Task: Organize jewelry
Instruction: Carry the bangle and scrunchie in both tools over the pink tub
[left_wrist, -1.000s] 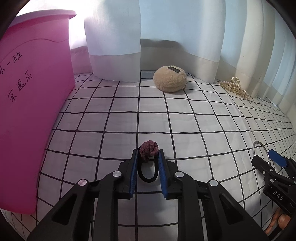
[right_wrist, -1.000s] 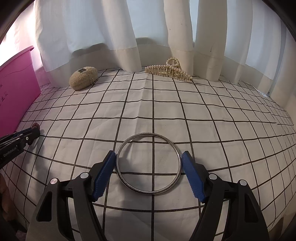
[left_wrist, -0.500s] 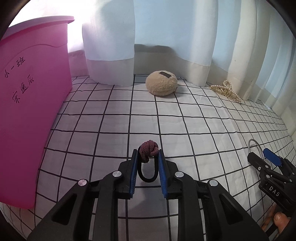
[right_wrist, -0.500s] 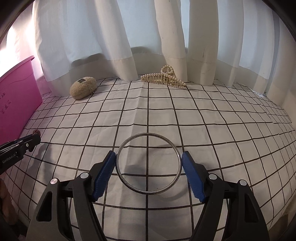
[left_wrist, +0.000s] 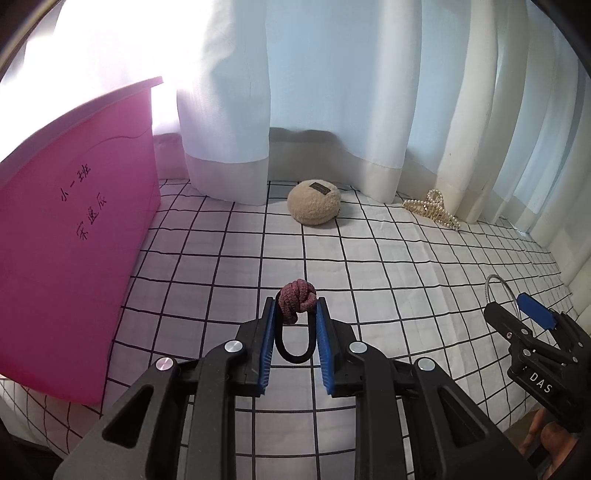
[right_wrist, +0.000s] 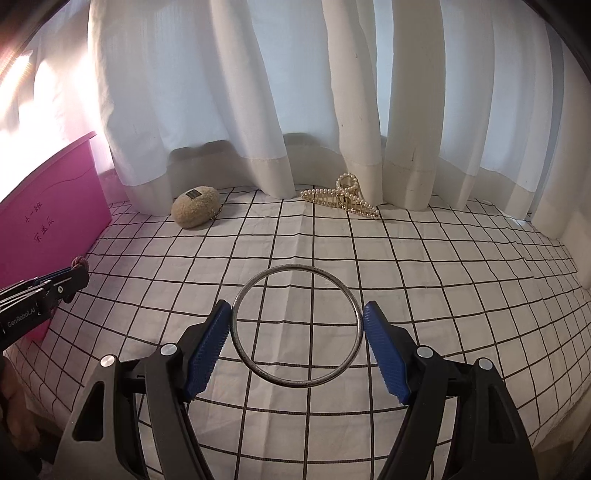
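Note:
My left gripper (left_wrist: 295, 314) is shut on a hair tie (left_wrist: 296, 306) with a maroon knot and a black elastic loop, held above the checked cloth. My right gripper (right_wrist: 297, 315) is shut on a silver metal bangle (right_wrist: 296, 380), its blue pads pressing both sides, held above the cloth. The bangle also shows at the right of the left wrist view (left_wrist: 499, 286). The left gripper shows at the left of the right wrist view (right_wrist: 74, 275). A pink storage box (left_wrist: 66, 236) stands at the left.
A beige fluffy hair clip (left_wrist: 314, 202) and a pearl claw clip (left_wrist: 432, 208) lie on the checked cloth (right_wrist: 424, 266) at the back near white curtains (right_wrist: 258, 92). The cloth's right edge drops off at the far right.
Both grippers have risen and drawn back with their items held; the box, fluffy clip and pearl clip look farther away and lower in view.

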